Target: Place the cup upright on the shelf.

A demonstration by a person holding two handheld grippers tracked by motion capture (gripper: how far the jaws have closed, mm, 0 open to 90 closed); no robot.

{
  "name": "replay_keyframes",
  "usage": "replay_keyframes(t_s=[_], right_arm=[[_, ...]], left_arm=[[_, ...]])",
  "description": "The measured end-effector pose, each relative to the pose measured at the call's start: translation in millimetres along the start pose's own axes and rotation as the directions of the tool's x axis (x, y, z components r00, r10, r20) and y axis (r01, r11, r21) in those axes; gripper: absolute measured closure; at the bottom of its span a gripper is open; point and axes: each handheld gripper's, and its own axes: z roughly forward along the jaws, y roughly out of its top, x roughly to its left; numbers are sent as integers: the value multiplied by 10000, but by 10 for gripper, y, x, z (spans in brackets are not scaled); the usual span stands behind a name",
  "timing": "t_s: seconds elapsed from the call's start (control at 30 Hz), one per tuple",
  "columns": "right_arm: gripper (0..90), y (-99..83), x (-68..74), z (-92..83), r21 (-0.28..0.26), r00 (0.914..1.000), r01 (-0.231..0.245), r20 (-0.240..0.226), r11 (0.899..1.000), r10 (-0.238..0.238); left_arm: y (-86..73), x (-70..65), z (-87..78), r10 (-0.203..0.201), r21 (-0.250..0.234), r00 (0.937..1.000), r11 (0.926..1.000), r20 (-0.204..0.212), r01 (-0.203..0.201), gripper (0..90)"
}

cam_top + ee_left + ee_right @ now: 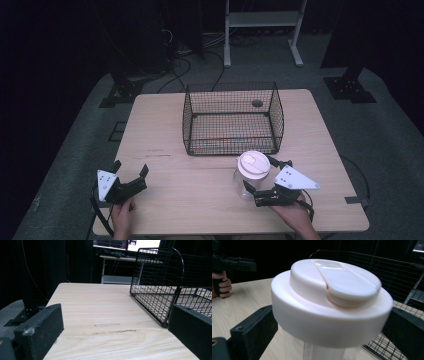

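On a pale wooden table (165, 130) in a darkened room, a black wire basket (232, 119) stands toward the far edge, open at the top; a small dark round object (257, 103) shows near its back wall, though whether it lies inside or behind the mesh cannot be told; faint coloured streaks on the basket floor are too blurred to name. Just in front of the basket's near right corner stands a clear jar (245, 182) capped with a wide white lid (253, 163); its contents, if any, cannot be made out through the clear wall. The right gripper (257, 176) has its jaws on either side of the jar below the lid, and the right gripper view shows the white lid (332, 302), with a raised flip tab, between both black jaws; whether they actually press the jar is hidden by the lid. The left gripper (131, 169), held in a hand (122, 215) near the table's front left, has its jaws spread wide with nothing between them; the left gripper view shows bare tabletop and the basket (160, 282) cut off at the right edge; faint scuffs (115, 331) mark the wood.
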Motion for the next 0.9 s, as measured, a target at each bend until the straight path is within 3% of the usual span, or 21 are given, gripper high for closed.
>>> replay_keyframes(t_s=[0.9], right_arm=[[43, 64, -4, 93, -105, 9997, 230, -24, 9997, -230]], left_arm=[[0, 8, -2, -67, -3, 10000, 10000, 22, 67, 0]])
